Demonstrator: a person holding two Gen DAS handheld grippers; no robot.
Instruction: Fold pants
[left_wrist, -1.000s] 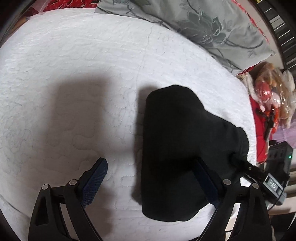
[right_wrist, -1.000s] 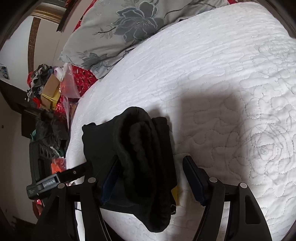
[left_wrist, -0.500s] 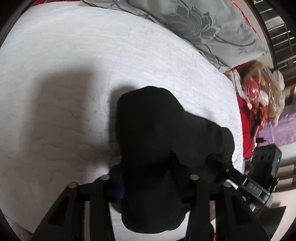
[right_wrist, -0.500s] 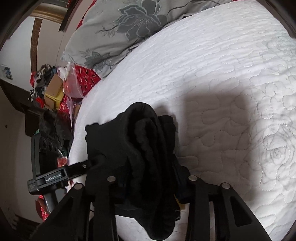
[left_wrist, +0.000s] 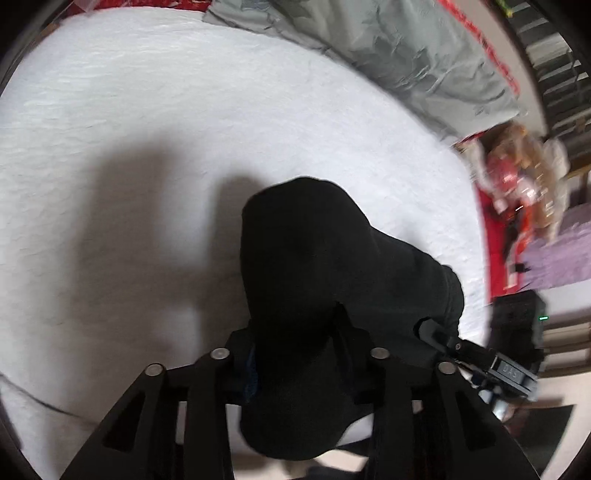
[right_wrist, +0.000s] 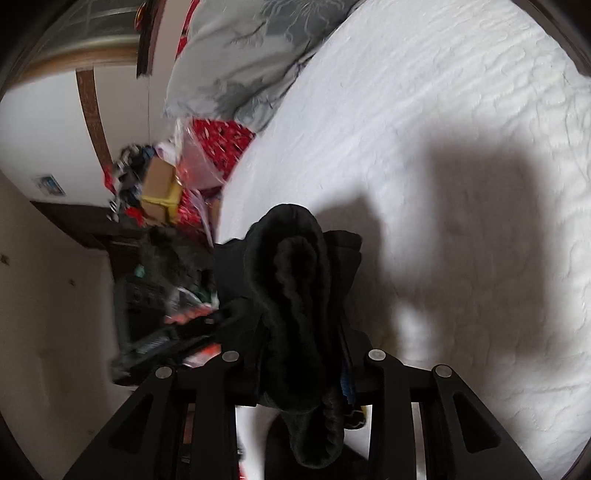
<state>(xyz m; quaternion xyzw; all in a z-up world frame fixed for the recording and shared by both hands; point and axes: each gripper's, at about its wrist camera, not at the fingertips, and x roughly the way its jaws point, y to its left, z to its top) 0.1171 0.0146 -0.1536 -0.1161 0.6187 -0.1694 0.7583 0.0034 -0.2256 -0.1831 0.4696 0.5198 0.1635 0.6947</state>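
A second ago both sets of tongs stood wide apart around the bundle; now the left tongs (left_wrist: 295, 354) and the right tongs (right_wrist: 301, 354) are each closed tight on the one pair of black pants (left_wrist: 314, 266), folded into a thick wad in the lower centre of both frames. The pants hang over the near edge of the white quilted bed (left_wrist: 147, 147). One grey floral pillow (left_wrist: 388, 48) lies along the top of the frame.

The black pants (left_wrist: 314, 295) bury both grippers' fingertips, and the bedside clutter (right_wrist: 159, 192) is motion-blurred.
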